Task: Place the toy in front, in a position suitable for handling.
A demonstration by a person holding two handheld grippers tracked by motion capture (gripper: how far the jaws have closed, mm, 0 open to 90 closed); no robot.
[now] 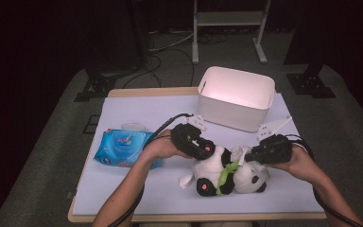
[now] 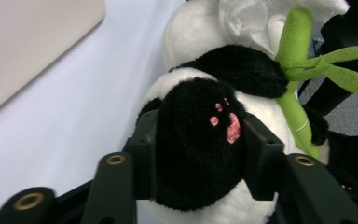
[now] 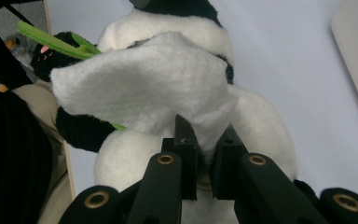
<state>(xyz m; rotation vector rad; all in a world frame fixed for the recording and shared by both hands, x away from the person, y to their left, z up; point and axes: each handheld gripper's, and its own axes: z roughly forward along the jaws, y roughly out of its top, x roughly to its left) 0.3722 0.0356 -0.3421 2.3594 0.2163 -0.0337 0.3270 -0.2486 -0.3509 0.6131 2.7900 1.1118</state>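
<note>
Left tongs (image 2: 198,154) are clamped on the plush panda's (image 1: 217,172) black paw. Right tongs (image 3: 204,161) pinch a white wipe (image 3: 149,88) against the panda on the worktop (image 1: 137,189).

One panda (image 1: 222,172), one bin (image 1: 236,97), one wipes pack (image 1: 122,147)

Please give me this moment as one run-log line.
left tongs: shut on panda paw | right tongs: shut on wipe against panda | wipes pack: left | bin: behind
</note>
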